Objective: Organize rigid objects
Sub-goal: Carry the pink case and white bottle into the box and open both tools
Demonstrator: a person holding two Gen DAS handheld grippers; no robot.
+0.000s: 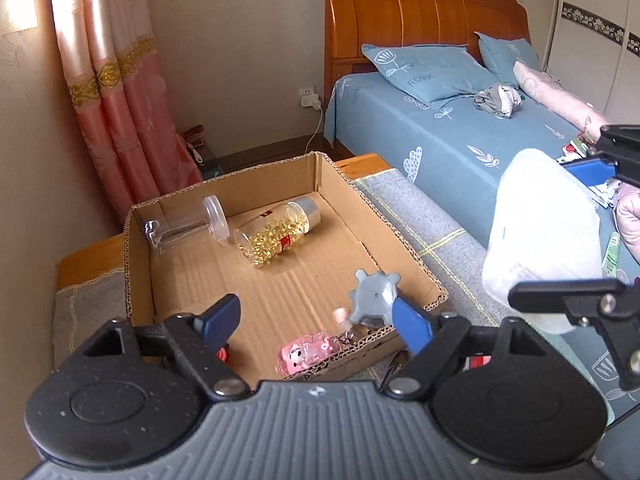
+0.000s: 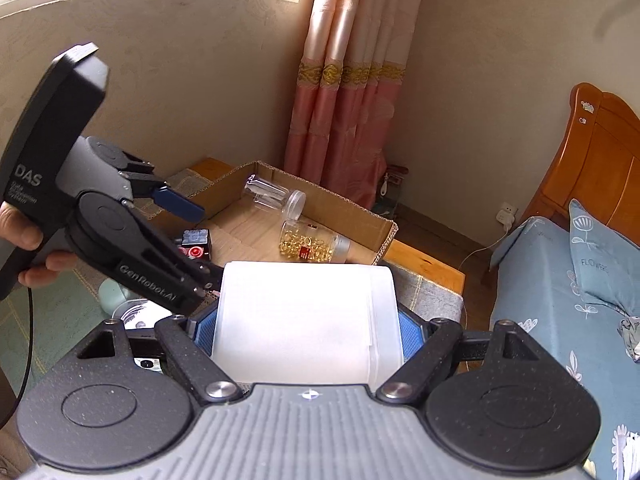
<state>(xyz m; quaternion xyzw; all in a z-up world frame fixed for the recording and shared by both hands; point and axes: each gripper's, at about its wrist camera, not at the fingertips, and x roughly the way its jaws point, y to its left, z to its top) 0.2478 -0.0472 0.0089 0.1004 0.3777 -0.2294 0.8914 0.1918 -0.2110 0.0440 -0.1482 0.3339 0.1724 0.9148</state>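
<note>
A shallow cardboard box [image 1: 400, 236] [image 2: 360, 210] lies on a bench. In it lie a clear empty jar [image 1: 188, 226] [image 2: 272, 196], a bottle of yellow capsules [image 1: 280, 232] [image 2: 312, 244] and a pink toy bottle with a grey flower-shaped cap [image 1: 320, 350]. My left gripper [image 1: 320, 320] is open above the box's near end, over the pink bottle. My right gripper [image 2: 308, 332] is shut on a white translucent container [image 2: 306, 320] [image 1: 544, 232], held in the air to the right of the box.
The box sits on a grey mat [image 1: 432, 224] on a wooden bench. A bed with blue bedding [image 1: 460, 136] stands to the right. A pink curtain [image 1: 120, 100] hangs behind. A black cube with a red button [image 2: 196, 244] and a pale green object [image 2: 112, 292] lie by the box.
</note>
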